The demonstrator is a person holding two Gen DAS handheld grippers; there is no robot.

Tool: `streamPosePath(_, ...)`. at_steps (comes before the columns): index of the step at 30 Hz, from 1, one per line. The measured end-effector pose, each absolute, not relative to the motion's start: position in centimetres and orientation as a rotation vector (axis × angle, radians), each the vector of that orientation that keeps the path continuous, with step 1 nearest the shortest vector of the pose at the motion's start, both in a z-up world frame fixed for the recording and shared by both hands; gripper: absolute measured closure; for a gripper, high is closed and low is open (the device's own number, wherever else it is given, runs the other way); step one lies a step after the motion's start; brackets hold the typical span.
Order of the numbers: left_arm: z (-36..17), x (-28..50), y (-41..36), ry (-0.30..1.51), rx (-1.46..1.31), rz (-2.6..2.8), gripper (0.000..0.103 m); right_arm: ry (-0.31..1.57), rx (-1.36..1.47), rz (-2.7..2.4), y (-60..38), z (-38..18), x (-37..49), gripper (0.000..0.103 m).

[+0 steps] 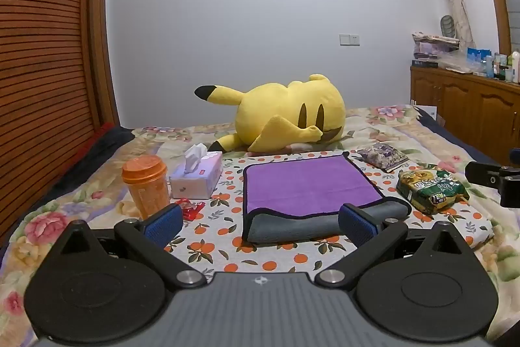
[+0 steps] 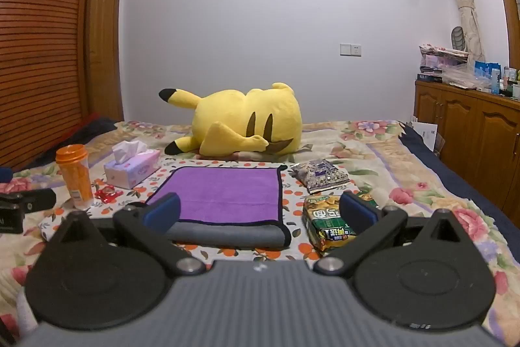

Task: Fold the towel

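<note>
A purple towel (image 1: 308, 182) with black trim and a grey underside lies folded on an orange-print cloth (image 1: 211, 236) on the bed. Its grey fold edge faces me. My left gripper (image 1: 260, 225) is open and empty, just in front of the towel's near edge, fingers apart on either side. In the right wrist view the towel (image 2: 224, 192) lies ahead and slightly left. My right gripper (image 2: 260, 215) is open and empty, just short of the towel's near right corner. Neither gripper touches the towel.
An orange cup (image 1: 146, 184), a tissue box (image 1: 196, 176) and a red wrapper (image 1: 190, 208) sit left of the towel. A green snack bag (image 1: 429, 189) and a purple packet (image 1: 383, 156) sit right. A yellow plush (image 1: 286, 114) lies behind. A wooden cabinet (image 1: 471, 106) stands at right.
</note>
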State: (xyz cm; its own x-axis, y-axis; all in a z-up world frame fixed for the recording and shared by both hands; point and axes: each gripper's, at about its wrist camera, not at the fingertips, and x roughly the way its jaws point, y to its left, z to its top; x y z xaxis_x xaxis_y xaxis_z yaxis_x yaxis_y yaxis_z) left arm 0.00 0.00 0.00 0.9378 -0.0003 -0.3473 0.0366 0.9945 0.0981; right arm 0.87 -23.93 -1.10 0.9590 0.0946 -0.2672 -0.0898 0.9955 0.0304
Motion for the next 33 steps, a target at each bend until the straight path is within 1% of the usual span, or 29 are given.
streamPosePath(33,0.00,-0.03,0.00,0.348,0.105,-0.018,0.000,0.267,0.017,0.093,-24.41,-1.05,0.77,0.000)
